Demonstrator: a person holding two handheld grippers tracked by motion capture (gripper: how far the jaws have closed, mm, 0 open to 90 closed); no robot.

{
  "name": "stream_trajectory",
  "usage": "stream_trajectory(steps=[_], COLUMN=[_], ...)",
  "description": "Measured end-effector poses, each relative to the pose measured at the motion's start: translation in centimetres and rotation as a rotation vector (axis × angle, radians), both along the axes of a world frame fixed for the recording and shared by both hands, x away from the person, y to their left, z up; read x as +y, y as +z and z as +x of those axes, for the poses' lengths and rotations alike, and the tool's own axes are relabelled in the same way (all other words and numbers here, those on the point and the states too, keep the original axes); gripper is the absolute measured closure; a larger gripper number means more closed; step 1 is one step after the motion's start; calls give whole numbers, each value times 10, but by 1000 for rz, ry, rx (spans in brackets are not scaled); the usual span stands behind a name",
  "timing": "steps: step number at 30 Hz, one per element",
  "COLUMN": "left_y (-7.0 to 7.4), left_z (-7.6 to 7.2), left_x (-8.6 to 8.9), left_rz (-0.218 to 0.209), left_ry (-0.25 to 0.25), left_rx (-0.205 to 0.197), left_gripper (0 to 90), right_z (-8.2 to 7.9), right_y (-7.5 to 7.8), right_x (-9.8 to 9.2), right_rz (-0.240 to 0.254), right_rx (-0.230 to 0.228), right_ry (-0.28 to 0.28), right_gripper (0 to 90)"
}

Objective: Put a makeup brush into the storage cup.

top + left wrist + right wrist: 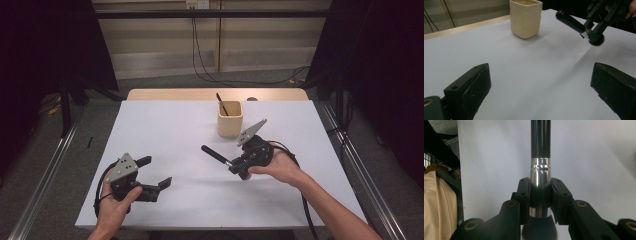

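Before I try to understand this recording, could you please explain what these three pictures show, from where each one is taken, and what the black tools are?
There is no robot here. A person sits at a table covered with a white sheet and holds a hand-operated gripper in each hand.

The high view looks down from above the person's side. The other two pictures come from small cameras mounted on the grippers, each looking along its own black fingers.

On the sheet stands a cream square cup with a thin dark stick in it.

The right gripper is shut on a makeup brush. In the right gripper view its fingers clamp the silver collar, with the black handle pointing away and the bristles near the camera.

The left gripper is open and holds nothing; its fingers stand wide apart above the sheet.
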State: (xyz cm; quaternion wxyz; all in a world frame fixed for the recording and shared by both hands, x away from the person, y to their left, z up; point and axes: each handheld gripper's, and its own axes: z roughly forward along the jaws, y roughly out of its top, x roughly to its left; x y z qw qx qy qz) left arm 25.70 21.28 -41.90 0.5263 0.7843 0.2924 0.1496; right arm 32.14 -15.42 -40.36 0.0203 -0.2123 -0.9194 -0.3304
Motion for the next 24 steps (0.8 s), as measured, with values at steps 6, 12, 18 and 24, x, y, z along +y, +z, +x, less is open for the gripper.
stream_trajectory(steps=[6,12,18,24], left_y=[-1,1,5,7], left_z=[5,9,15,19], left_x=[-12,-22,-30,-40], left_rz=[34,56,85,133], left_ry=[-53,-98,-120,-160], left_rx=[12,18,40,48], left_gripper=[30,30,31,37], right_z=[4,5,6,5], right_y=[-2,-1,1,4], right_x=[7,8,11,16], right_rz=[-37,-79,-117,-186], right_rx=[21,35,25,17], right_ry=[26,48,38,59], right_gripper=[712,712,712,712])
